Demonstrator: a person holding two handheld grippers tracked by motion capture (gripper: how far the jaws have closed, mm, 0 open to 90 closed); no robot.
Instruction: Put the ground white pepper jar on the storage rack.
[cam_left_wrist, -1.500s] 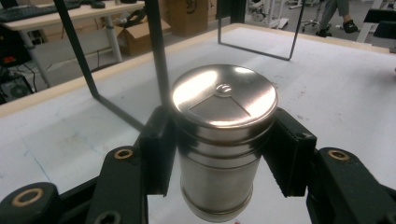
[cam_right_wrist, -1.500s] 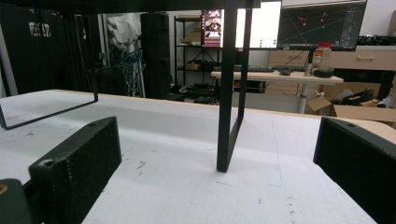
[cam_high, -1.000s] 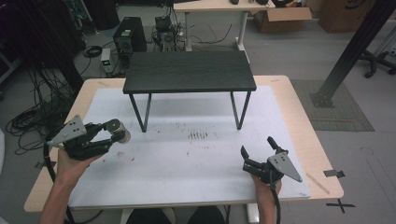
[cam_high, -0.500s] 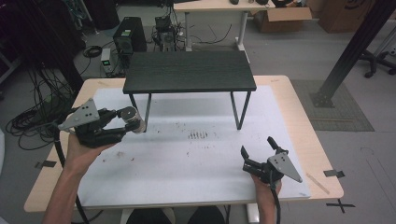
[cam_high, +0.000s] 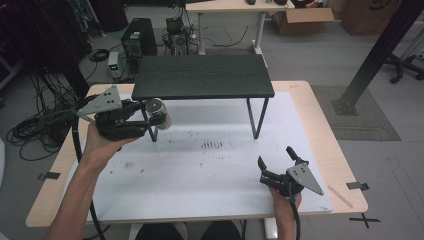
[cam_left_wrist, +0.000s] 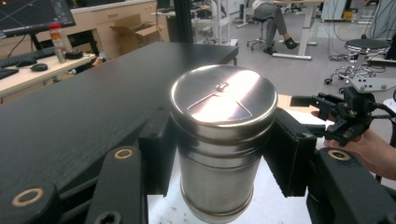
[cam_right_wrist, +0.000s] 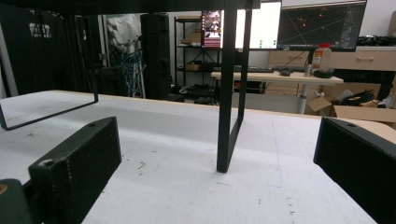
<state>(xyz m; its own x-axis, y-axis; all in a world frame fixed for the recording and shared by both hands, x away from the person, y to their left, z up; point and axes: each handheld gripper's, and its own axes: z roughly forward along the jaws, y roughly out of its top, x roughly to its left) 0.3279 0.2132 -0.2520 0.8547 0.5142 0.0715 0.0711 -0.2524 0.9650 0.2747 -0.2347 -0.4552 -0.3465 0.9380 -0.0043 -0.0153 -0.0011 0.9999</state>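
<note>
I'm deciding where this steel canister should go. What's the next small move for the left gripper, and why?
Probably carry it a little further over the black shelf and lower it there. The left gripper is shut on the steel canister, held upright at the shelf's near left edge, about level with its bare top. The right gripper rests open.

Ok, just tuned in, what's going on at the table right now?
The left tongs are shut on a steel can, held up in the air beside the left front corner of the black shelf, with its lid about level with the shelf top. The right tongs rest open on the white mat near the front right, holding nothing.
</note>
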